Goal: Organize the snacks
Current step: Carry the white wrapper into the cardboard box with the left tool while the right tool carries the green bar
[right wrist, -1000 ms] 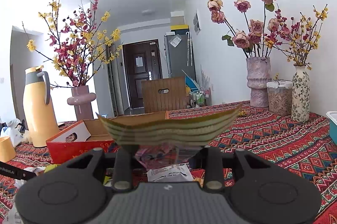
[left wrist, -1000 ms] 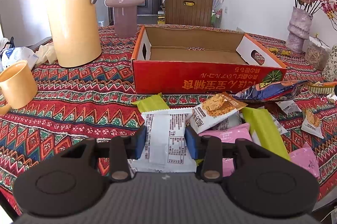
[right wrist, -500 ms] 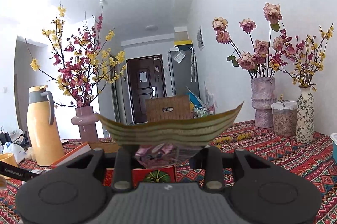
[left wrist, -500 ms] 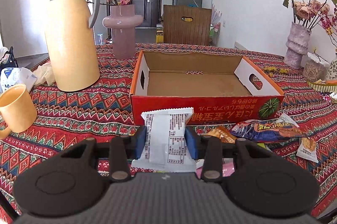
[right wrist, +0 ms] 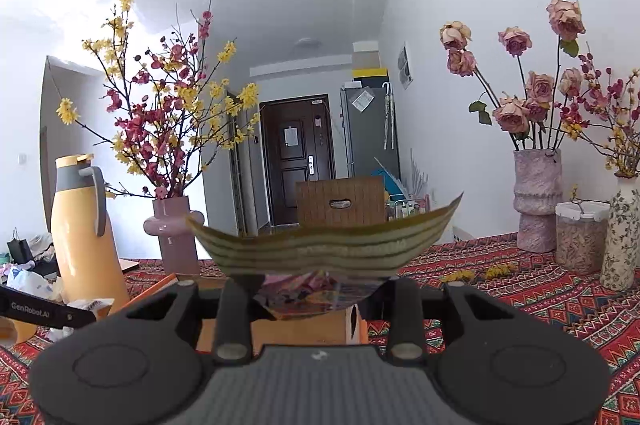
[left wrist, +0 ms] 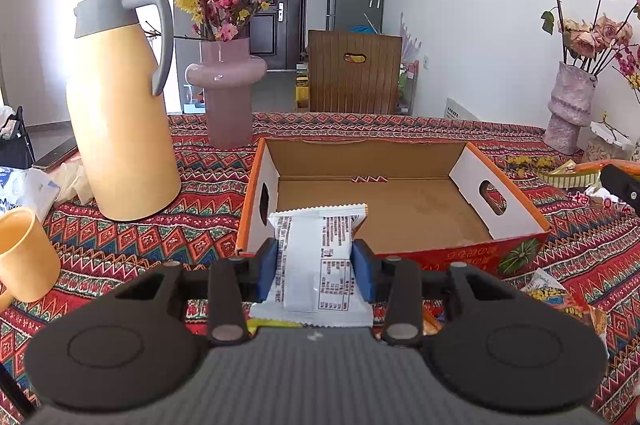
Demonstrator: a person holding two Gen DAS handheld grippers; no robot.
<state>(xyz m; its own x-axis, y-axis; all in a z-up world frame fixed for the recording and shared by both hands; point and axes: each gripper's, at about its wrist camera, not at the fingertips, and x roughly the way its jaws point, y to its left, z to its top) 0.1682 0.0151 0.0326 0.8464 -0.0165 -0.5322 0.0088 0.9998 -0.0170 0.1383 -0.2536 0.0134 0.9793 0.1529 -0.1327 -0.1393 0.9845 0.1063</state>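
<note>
Gripping a white snack packet point(left wrist: 318, 261) in left claw point(left wrist: 318, 267), just before the open red box point(left wrist: 516, 217) on the bench point(left wrist: 168, 225); clamping a striped snack bag point(right wrist: 324, 245) in right claw point(right wrist: 320, 291), above the bench.

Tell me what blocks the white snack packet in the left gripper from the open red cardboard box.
Nothing visible: the white snack packet in the left gripper is at the open red cardboard box's near rim, its floor bare.
</note>
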